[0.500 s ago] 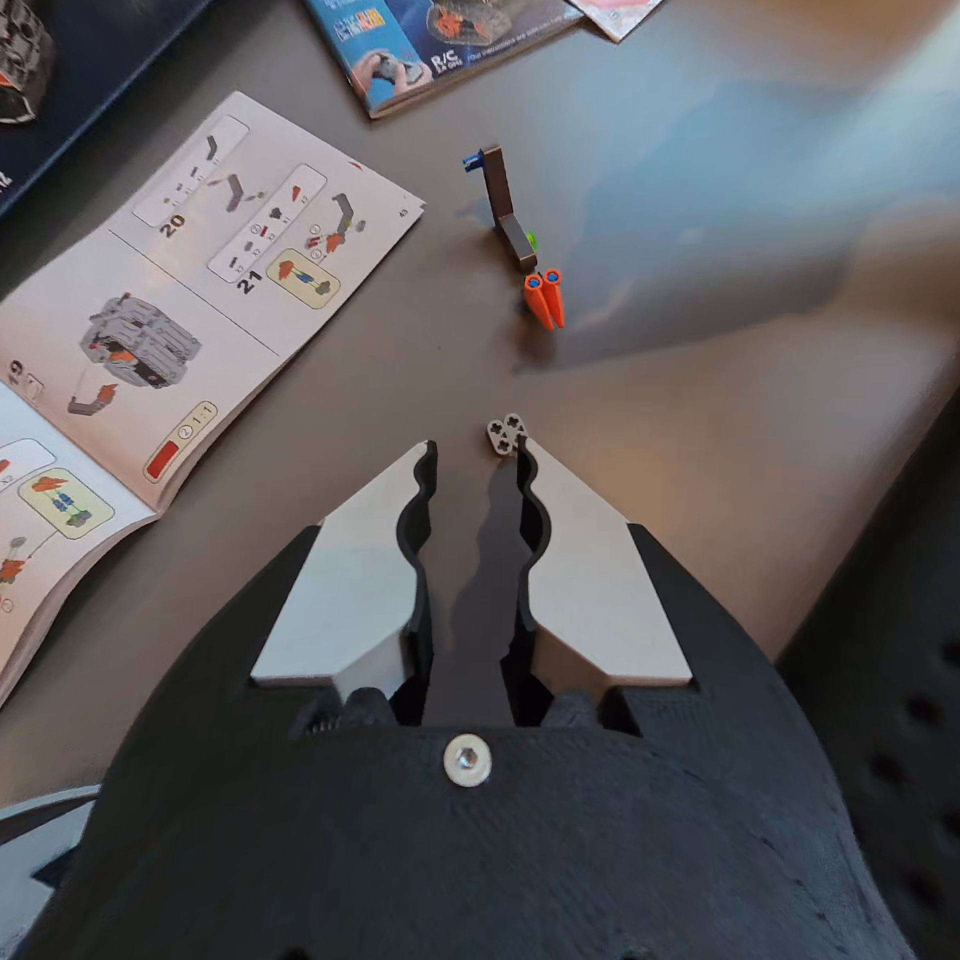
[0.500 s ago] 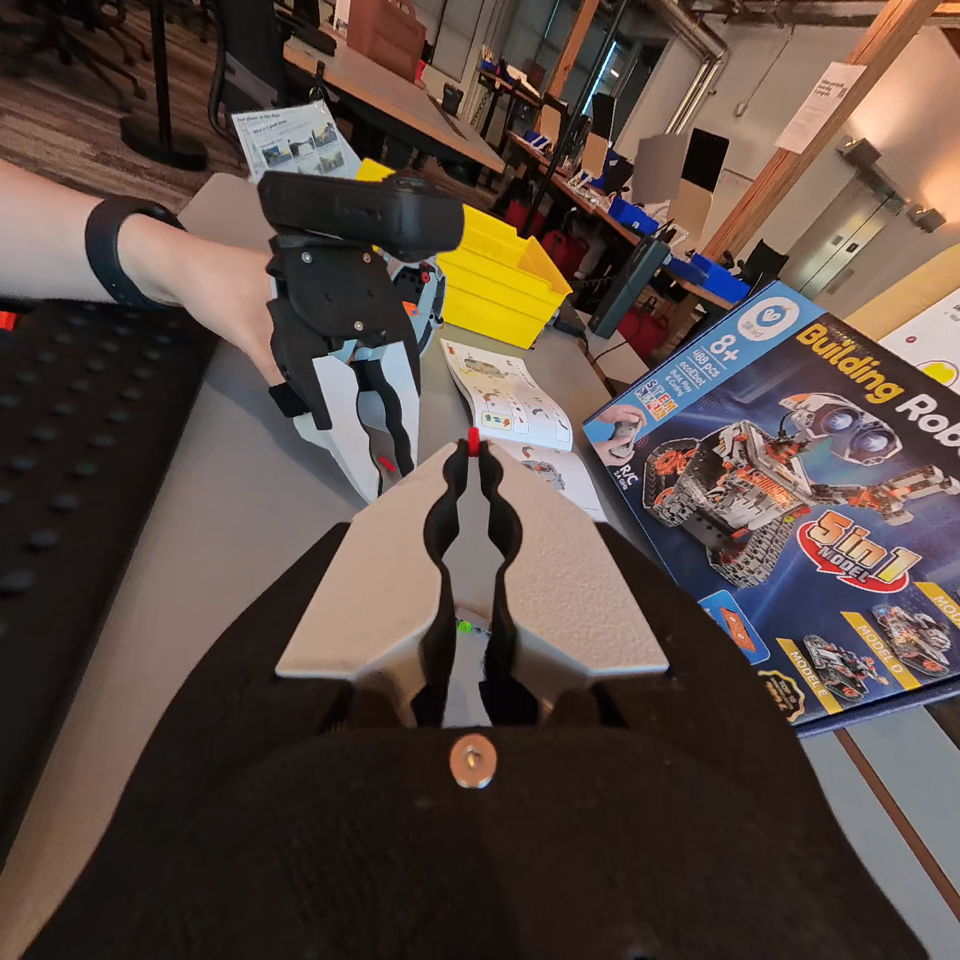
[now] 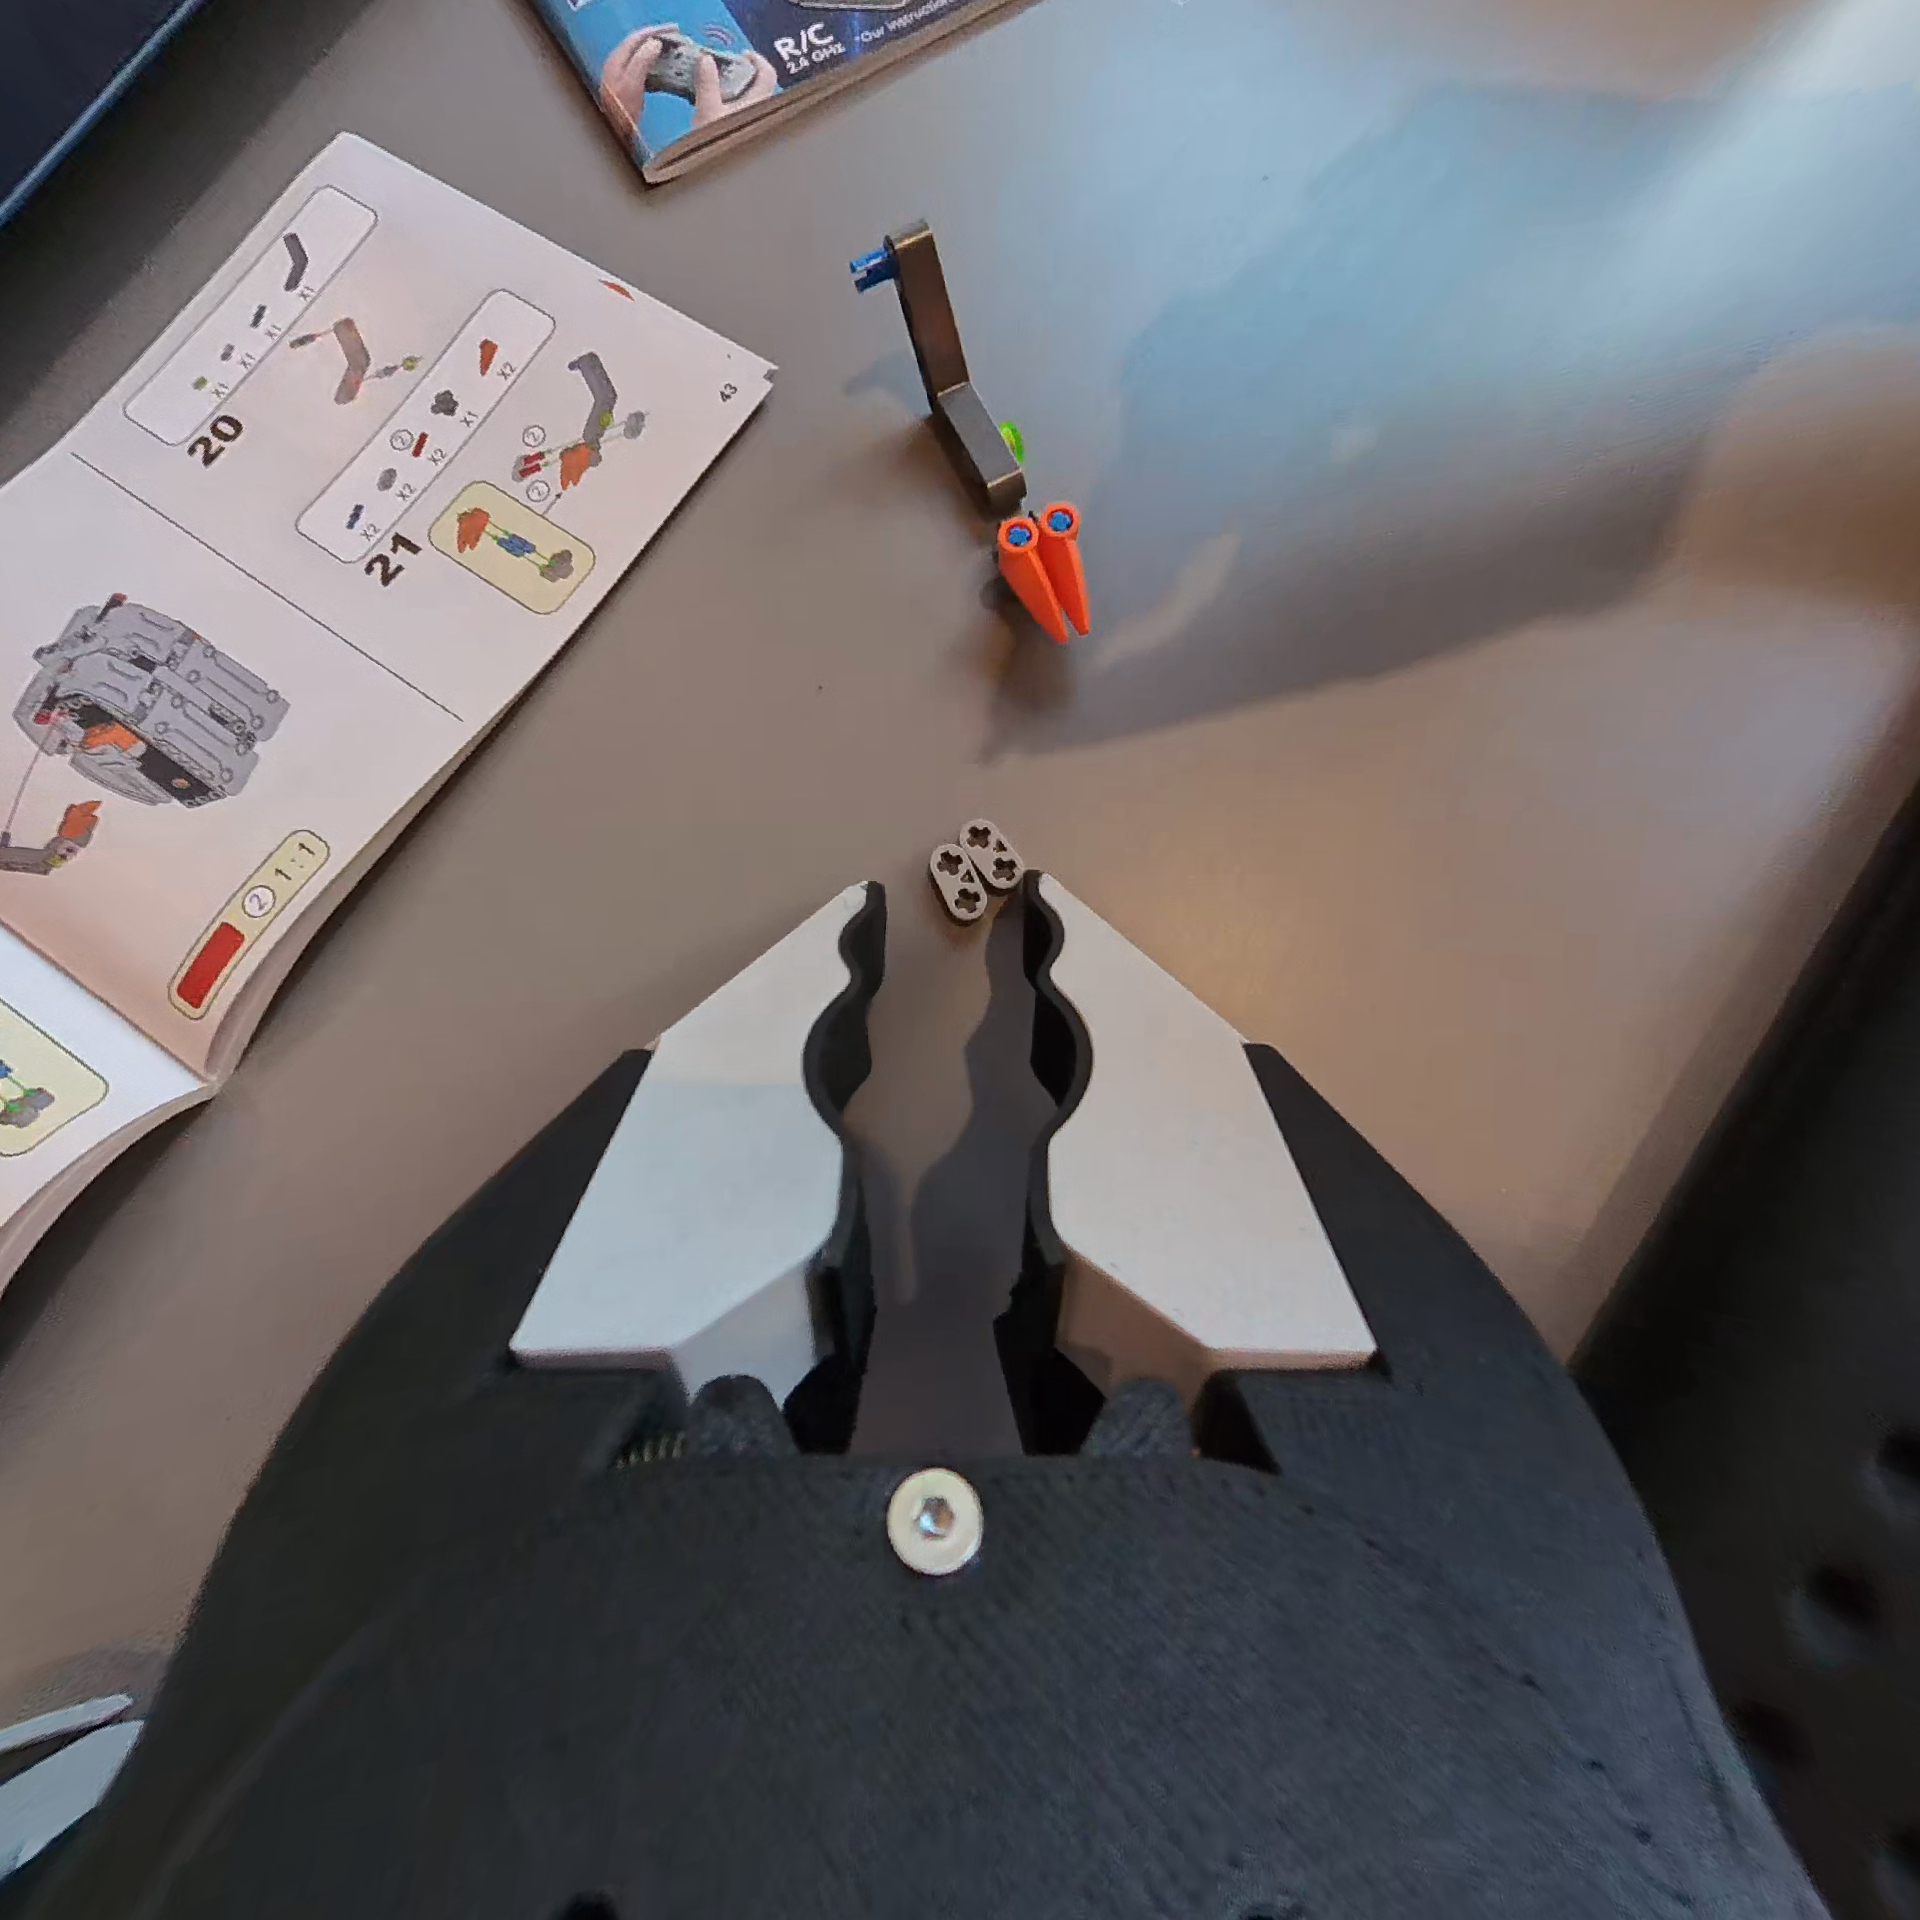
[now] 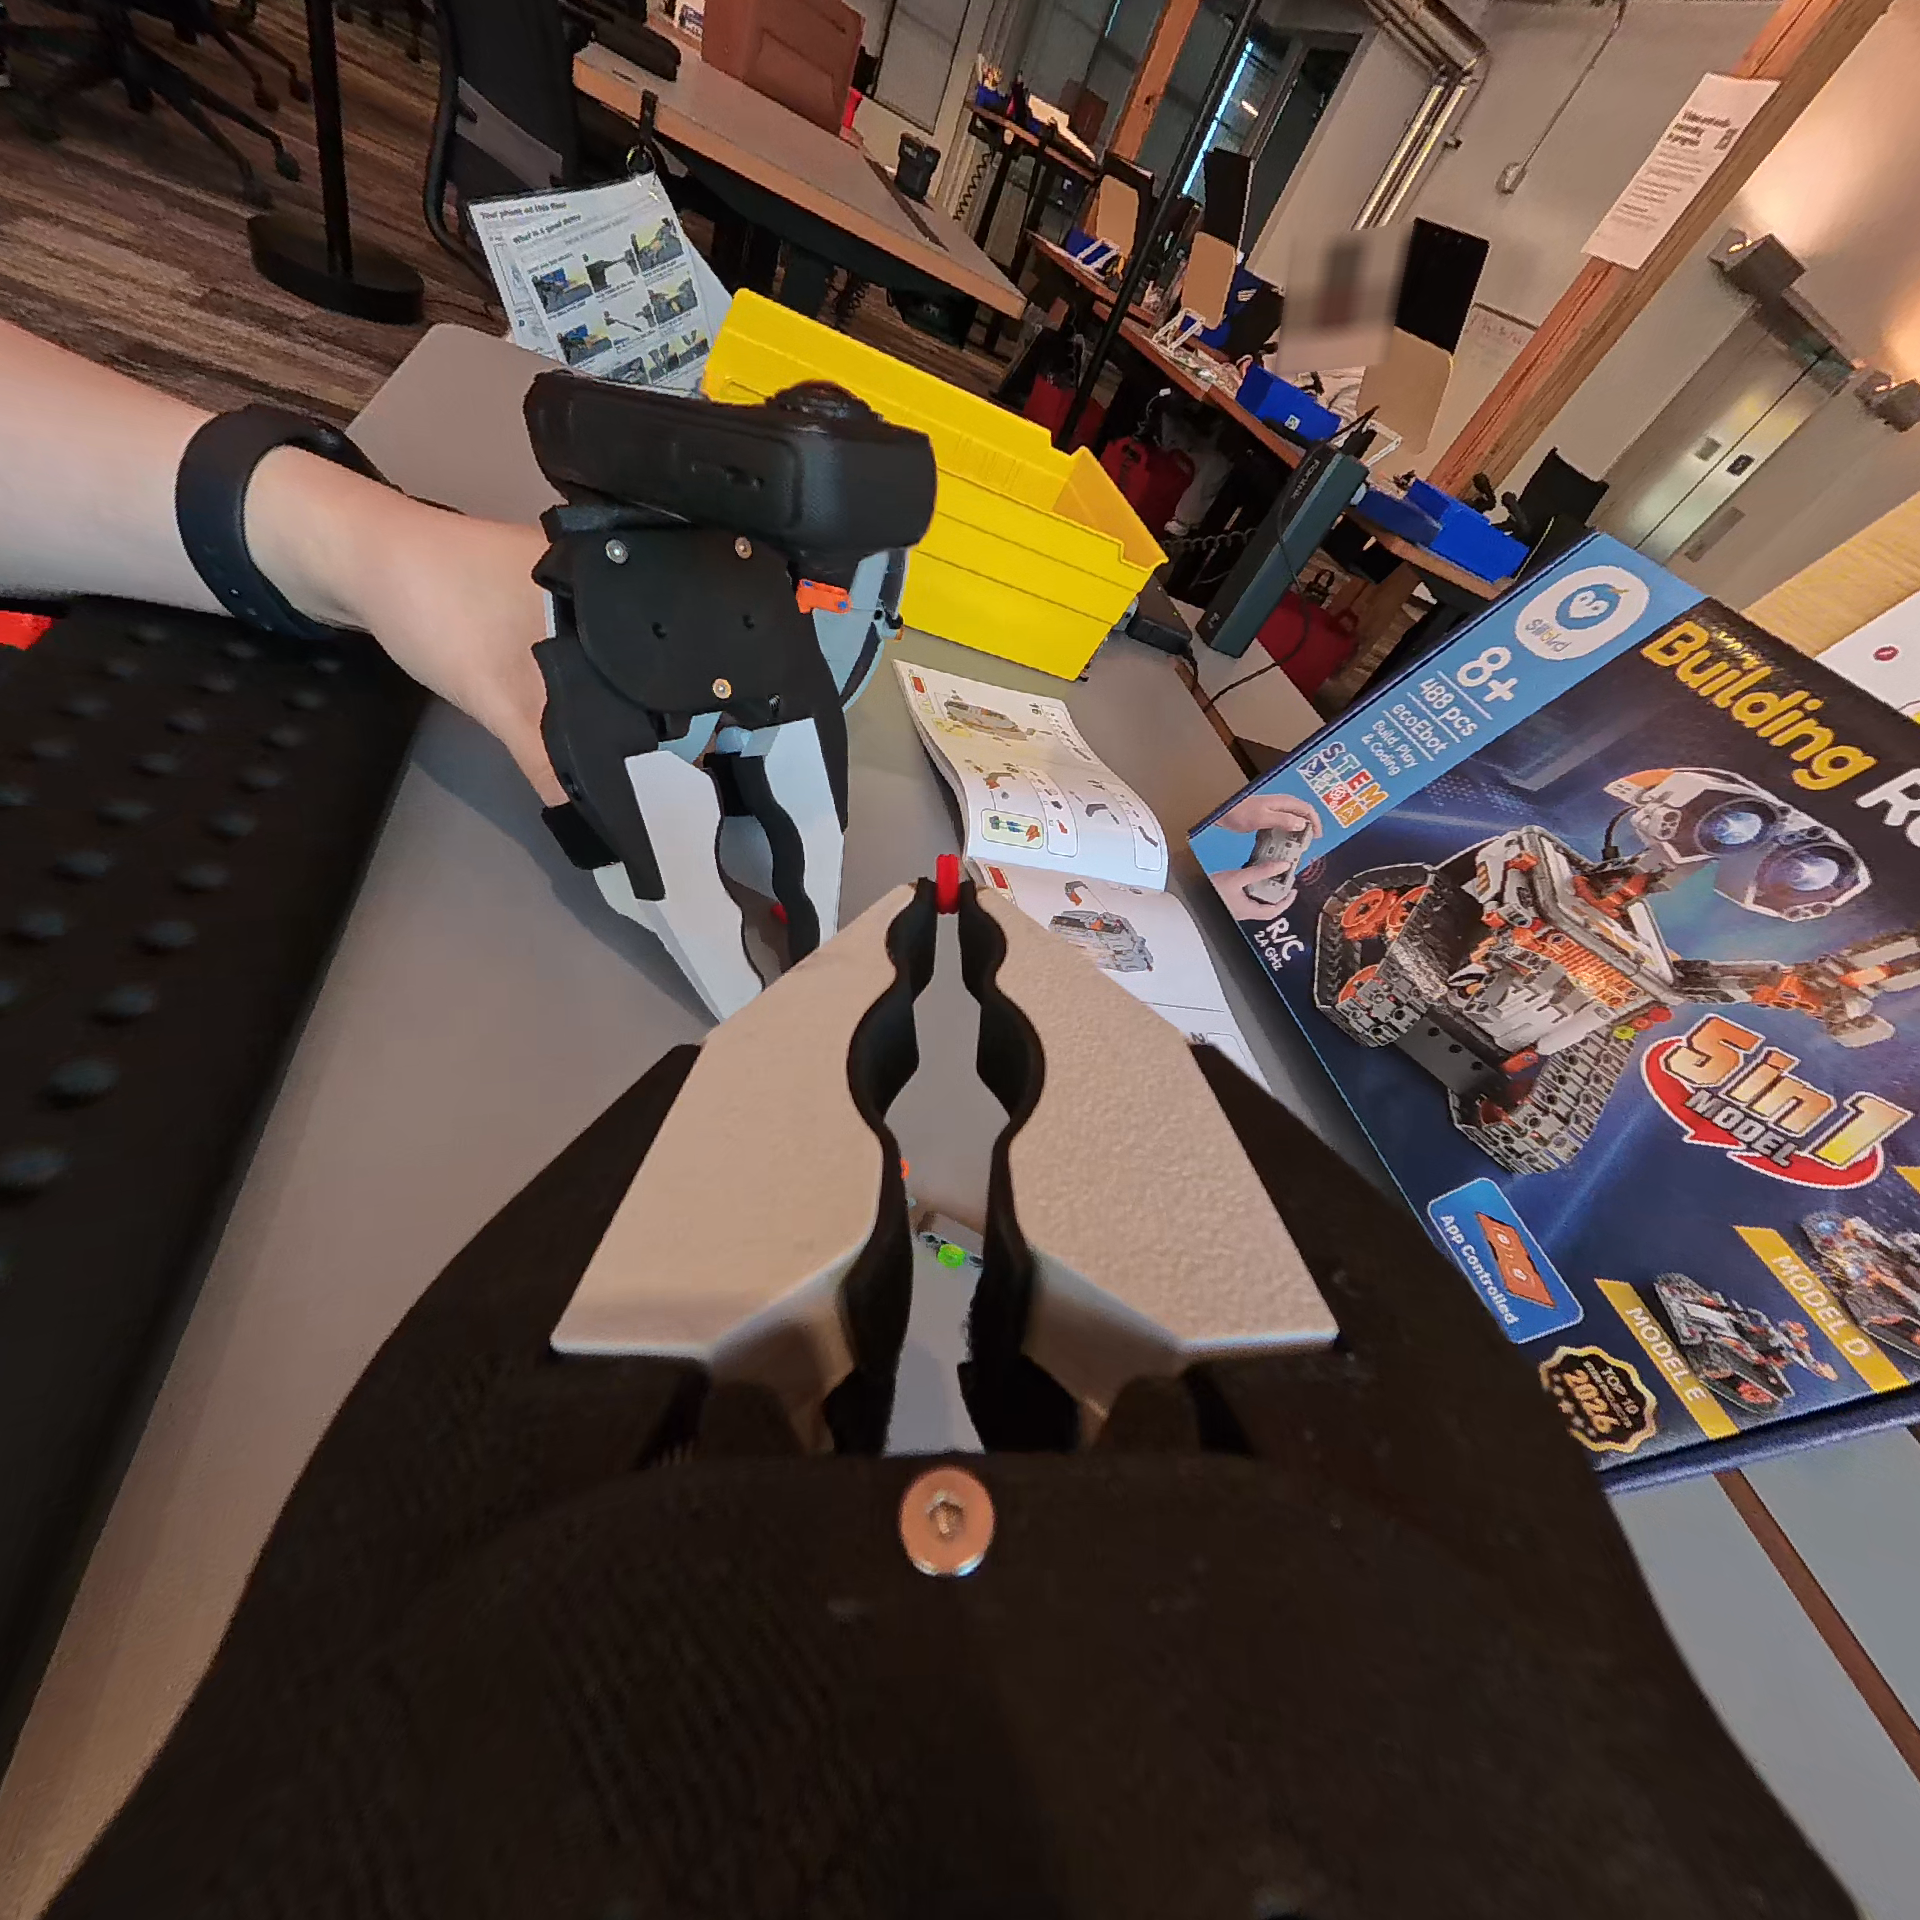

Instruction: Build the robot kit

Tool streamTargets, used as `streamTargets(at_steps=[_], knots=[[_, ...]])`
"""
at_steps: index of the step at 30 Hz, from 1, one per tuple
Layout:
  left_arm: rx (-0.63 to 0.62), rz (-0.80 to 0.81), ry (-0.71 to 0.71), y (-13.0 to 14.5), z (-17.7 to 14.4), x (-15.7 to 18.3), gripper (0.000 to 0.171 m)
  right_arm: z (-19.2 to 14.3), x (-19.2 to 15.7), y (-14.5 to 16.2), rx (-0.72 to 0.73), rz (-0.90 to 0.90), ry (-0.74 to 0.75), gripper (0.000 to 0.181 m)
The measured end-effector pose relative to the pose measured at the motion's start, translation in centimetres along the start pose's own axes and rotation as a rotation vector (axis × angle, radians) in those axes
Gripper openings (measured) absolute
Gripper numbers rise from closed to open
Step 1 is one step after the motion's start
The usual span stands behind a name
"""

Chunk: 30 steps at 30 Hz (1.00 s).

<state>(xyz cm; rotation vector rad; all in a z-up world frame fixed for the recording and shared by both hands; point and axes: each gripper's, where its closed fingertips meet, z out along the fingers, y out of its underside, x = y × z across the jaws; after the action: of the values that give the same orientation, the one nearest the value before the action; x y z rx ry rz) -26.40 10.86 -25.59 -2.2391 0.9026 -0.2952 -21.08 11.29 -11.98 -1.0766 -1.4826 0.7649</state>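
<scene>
A shared workshop or maker lab, open-plan. Long workbenches (image 4: 790, 156) run back into the room, loaded with blue parts bins (image 4: 1455, 520) and monitors. A yellow storage bin (image 4: 987, 520) sits at the far end of the grey table (image 4: 468, 1091) nearest me. Exposed timber posts (image 4: 1558, 343) and ceiling ducting (image 4: 1455, 62) give it an industrial look, with wood-plank flooring (image 4: 156, 260), printed notices (image 4: 1683, 156) taped to the wall, and metal double doors (image 4: 1745, 436) off to the right.

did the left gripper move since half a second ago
Yes, slightly. The left gripper has backed off a touch from the two grey links, judged against the open instruction booklet.
</scene>
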Motion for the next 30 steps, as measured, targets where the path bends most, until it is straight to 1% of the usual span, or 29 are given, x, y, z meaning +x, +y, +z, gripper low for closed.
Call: streamTargets(at_steps=[5,7,12,15,17,19,25,26,30], knots=[[0.028,-0.008,-0.016,0.3,-0.3,-0.4,0.01,0.0,-0.1,0.1,-0.001,0.002,-0.006,0.003],[0.036,-0.015,-0.009,0.4,-0.3,-0.6,0.008,0.1,-0.2,0.1,-0.003,0.003,-0.009,0.004],[0.035,-0.037,-0.001,0.5,-0.5,-0.8,0.01,0.1,-0.2,0.3,-0.013,-0.001,-0.01,0.003],[0.021,-0.086,0.005,0.2,-0.3,-1.0,0.017,0.1,-0.2,0.2,-0.016,-0.005,-0.01,0.003],[0.008,-0.116,-0.008,0.0,-0.3,-1.4,0.025,0.2,-0.2,0.4,-0.023,-0.006,-0.01,0.004],[-0.003,-0.117,0.001,-0.2,-0.3,-1.4,0.024,0.2,-0.2,0.5,-0.031,-0.007,-0.012,0.004],[-0.131,-0.062,-0.042,0.0,0.2,-1.9,0.02,0.2,-0.3,0.6,-0.038,-0.013,-0.011,0.003],[-0.154,-0.053,-0.051,0.0,0.2,-2.0,0.022,0.2,-0.3,0.6,-0.04,-0.013,-0.01,0.004],[-0.251,-0.035,-0.007,0.1,0.3,-1.9,0.018,0.3,-0.3,0.8,-0.046,-0.009,-0.013,0.003]])
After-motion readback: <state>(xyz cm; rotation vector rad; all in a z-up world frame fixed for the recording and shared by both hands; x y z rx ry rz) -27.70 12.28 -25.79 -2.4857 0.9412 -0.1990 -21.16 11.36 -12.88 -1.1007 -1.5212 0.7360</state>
